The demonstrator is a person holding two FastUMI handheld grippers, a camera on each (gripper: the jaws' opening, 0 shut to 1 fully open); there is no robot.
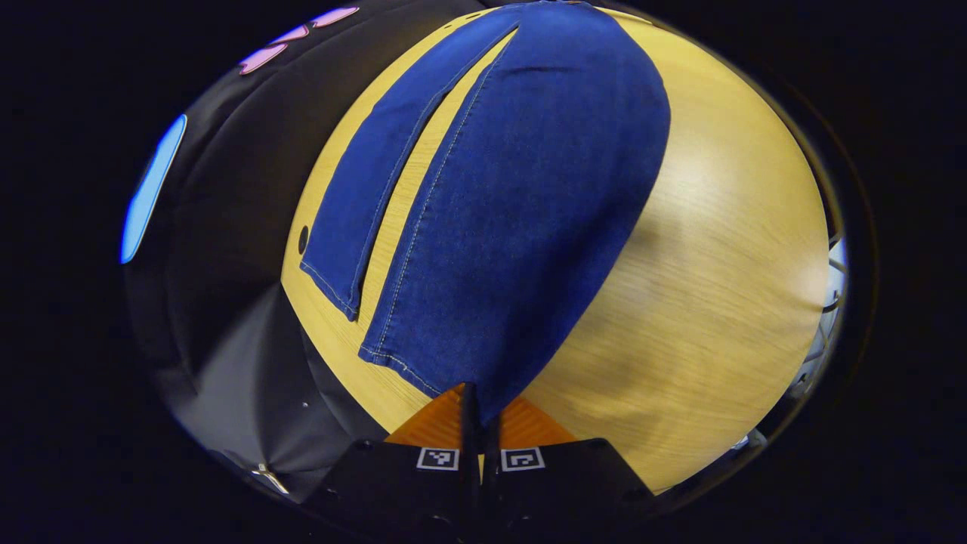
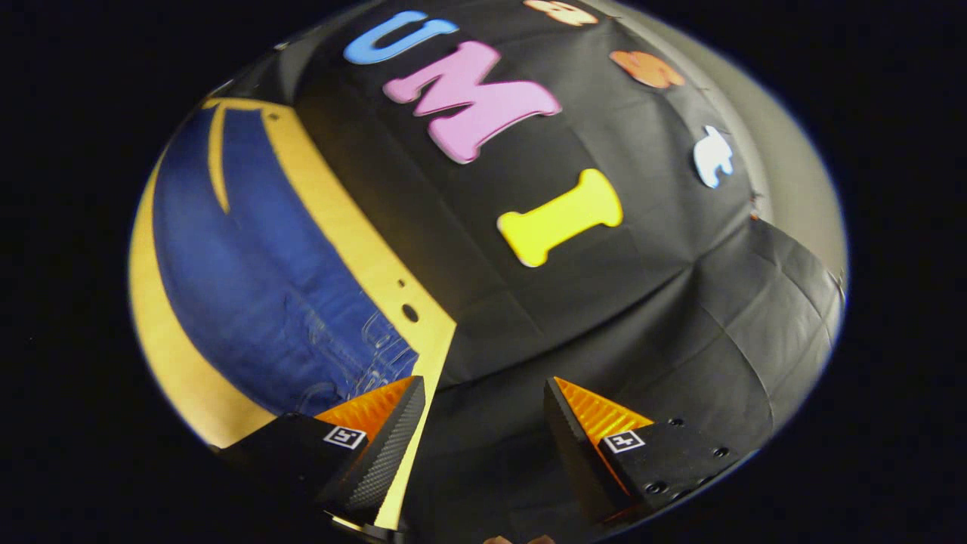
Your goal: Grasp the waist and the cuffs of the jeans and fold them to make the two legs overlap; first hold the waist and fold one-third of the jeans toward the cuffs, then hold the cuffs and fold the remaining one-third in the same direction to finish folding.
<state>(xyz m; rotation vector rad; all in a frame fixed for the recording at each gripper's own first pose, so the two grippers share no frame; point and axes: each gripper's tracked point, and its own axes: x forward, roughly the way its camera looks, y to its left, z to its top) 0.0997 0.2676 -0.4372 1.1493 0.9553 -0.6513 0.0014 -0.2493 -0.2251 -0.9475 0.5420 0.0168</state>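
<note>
Denim is pinched between the closed fingers of the left gripper (image 1: 480,404), which clamp the near cuff of the jeans (image 1: 521,196). From there the two legs stretch away side by side across the wooden table (image 1: 718,287), a narrow gap between them. The right gripper (image 2: 483,408) hangs open at the table's edge beside the waist end, with the black cloth wall (image 2: 604,302) beyond.

The jeans' (image 1: 521,196) waist runs off the top edge — the near cuff corner hides between claw fingers (image 1: 470,423).
</note>
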